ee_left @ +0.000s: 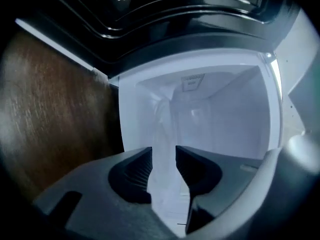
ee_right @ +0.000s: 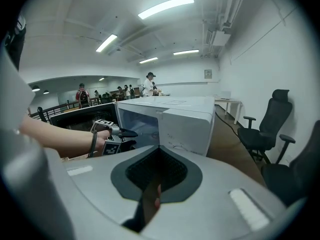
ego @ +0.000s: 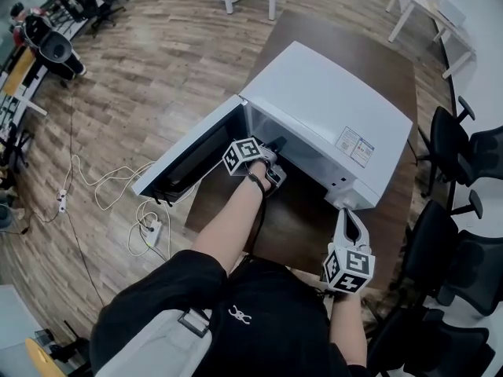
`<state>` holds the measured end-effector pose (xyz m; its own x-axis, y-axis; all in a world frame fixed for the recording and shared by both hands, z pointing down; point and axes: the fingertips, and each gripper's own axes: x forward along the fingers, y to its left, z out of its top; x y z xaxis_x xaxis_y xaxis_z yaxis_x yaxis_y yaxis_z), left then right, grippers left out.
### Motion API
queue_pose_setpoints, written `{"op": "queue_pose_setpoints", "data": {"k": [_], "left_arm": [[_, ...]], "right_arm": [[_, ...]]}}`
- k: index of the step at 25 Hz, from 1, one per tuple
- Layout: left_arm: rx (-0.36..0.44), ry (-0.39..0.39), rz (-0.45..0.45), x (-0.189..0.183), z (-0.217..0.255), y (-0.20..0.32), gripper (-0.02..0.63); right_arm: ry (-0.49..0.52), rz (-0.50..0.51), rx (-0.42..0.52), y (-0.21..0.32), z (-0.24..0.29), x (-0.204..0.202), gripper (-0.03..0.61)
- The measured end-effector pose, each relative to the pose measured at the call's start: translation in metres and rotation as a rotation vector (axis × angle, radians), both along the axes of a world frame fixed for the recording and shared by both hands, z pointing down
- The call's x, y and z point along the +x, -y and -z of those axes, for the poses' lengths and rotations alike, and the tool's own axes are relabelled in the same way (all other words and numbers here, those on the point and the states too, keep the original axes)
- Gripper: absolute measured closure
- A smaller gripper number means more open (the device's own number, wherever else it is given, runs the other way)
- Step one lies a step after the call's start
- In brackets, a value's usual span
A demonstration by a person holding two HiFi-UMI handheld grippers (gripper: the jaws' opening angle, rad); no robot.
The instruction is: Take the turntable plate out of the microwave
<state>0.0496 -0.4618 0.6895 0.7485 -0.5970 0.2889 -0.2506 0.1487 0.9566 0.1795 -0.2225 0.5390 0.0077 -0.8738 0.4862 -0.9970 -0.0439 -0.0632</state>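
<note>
A wood-plank floor [ego: 141, 77] surrounds the brown table [ego: 306, 226] in the head view. On it the white microwave [ego: 322, 104] stands with its door [ego: 185, 167] swung open. The left gripper [ego: 275, 149] is at the opening, and the right gripper [ego: 346, 210] hangs near the microwave's front corner. The left gripper view shows its 2 jaws spread with nothing between them, facing the pale cavity [ee_left: 225, 114]; the turntable plate cannot be made out there. The right gripper view shows its 2 jaws pressed together, empty.

microwave [ego: 330, 108] 1 | left tongs [ee_left: 163, 156] 1 | right tongs [ee_right: 158, 150] 1 | table [ego: 346, 45] 1
</note>
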Motion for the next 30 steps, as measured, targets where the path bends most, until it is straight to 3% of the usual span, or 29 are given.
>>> {"op": "queue_pose_setpoints", "data": {"k": [8, 15, 23, 30], "left_arm": [[-0.028, 0.019, 0.009, -0.002, -0.003, 0.006, 0.479], [-0.005, 0.005, -0.013, -0.001, -0.001, 0.016, 0.523], [-0.005, -0.18, -0.03, 0.021, 0.015, 0.03, 0.44], [-0.001, -0.184, -0.03, 0.026, 0.015, 0.037, 0.459]], "right_arm": [[0.012, -0.001, -0.005, -0.001, -0.007, -0.003, 0.571], [0.017, 0.006, -0.014, -0.001, -0.01, -0.009, 0.571], [0.014, 0.016, -0.025, -0.003, -0.013, -0.015, 0.571], [0.007, 0.006, -0.033, -0.003, -0.015, -0.012, 0.571]]}}
